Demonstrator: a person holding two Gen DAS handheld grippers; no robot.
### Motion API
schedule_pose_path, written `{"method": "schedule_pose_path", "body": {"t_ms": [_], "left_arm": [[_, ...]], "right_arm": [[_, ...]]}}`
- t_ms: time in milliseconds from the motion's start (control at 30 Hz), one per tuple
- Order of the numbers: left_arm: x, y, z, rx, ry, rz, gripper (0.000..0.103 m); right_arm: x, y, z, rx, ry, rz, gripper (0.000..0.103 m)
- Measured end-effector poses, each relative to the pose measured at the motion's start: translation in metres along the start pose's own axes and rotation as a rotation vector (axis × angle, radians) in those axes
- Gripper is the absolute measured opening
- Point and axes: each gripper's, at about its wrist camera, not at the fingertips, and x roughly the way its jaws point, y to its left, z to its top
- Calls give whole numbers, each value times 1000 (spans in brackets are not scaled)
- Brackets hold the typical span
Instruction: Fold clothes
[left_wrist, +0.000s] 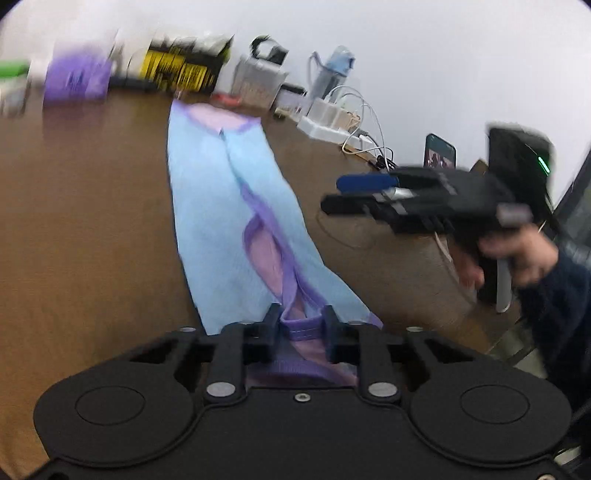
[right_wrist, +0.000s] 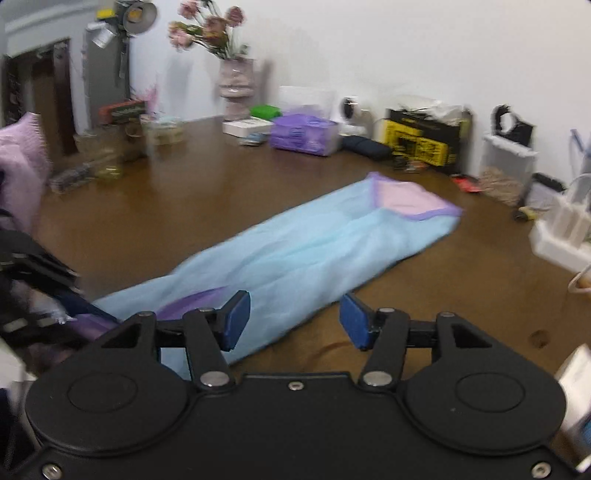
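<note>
A light blue garment (left_wrist: 218, 221) with purple trim and pink lining lies folded into a long strip on the brown table (left_wrist: 81, 206). My left gripper (left_wrist: 300, 321) is at its near end, shut on the purple-trimmed edge of the garment. My right gripper (left_wrist: 332, 195) shows in the left wrist view, held in the air to the right of the strip. In the right wrist view the garment (right_wrist: 295, 254) runs away to the upper right. The right gripper (right_wrist: 293, 319) is open and empty above the strip's near edge.
Along the far wall stand a purple tissue pack (right_wrist: 303, 133), a yellow and black box (right_wrist: 421, 142), a vase of flowers (right_wrist: 234, 88), a white container (right_wrist: 506, 166), a power strip with cables (left_wrist: 332, 127) and a phone (left_wrist: 439, 151). A pink cloth (right_wrist: 20, 166) lies far left.
</note>
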Motion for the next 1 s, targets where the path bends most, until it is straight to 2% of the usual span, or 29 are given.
{"method": "schedule_pose_path", "body": {"t_ms": [33,67,100,133,167,200,233,300,367,433,467,500,633,667,733,800,833,867,933,1000], "left_arm": [[-3,0,0,-6,-9,-2,23],[-9,2,-3,-28,-29,-8,29],[-16,2,-3,-52,-42,-19,40],[-24,2,-3,-55,-63,-35,46],[-31,2,-2,-28,-85,-41,59],[-36,1,-1,-1,-105,-44,67],[-37,-1,1,37,-115,-35,69],[-43,-8,4,215,-130,4,77],[-40,-15,6,360,-125,-18,78],[-44,-21,0,531,-170,-91,78],[-45,-23,-4,650,-204,-146,78],[-42,-24,-5,706,-191,-154,78],[-25,-26,-3,885,-124,-153,78],[-21,-23,0,926,-112,-157,78],[-20,-17,2,970,-114,-169,78],[-16,-10,5,1015,-86,-183,78],[-15,-9,5,1025,-76,-185,78],[-10,-8,7,1039,-54,-189,78],[-3,-6,7,1052,-12,-198,78],[4,-3,7,1039,70,-234,78]], "right_arm": [[0,8,-2,-34,5,36,63],[2,26,-6,-113,34,96,64],[3,36,-8,-167,56,85,65],[5,46,-10,-221,77,74,66],[7,55,-11,-270,97,64,66],[6,56,-11,-272,97,62,66],[4,61,-9,-271,90,63,66],[0,64,-8,-259,83,102,67],[-1,70,-9,-288,96,118,67],[-4,74,-12,-290,95,129,70],[-6,74,-13,-286,93,139,73],[-6,76,-15,-281,93,144,76],[2,75,-28,-264,126,159,75],[3,72,-28,-233,128,172,73],[4,68,-29,-201,125,187,44],[5,61,-29,-167,121,203,32],[4,59,-30,-166,118,199,19],[1,57,-32,-170,115,198,16],[-3,55,-34,-164,113,211,15],[-9,56,-37,-158,110,236,15]]}}
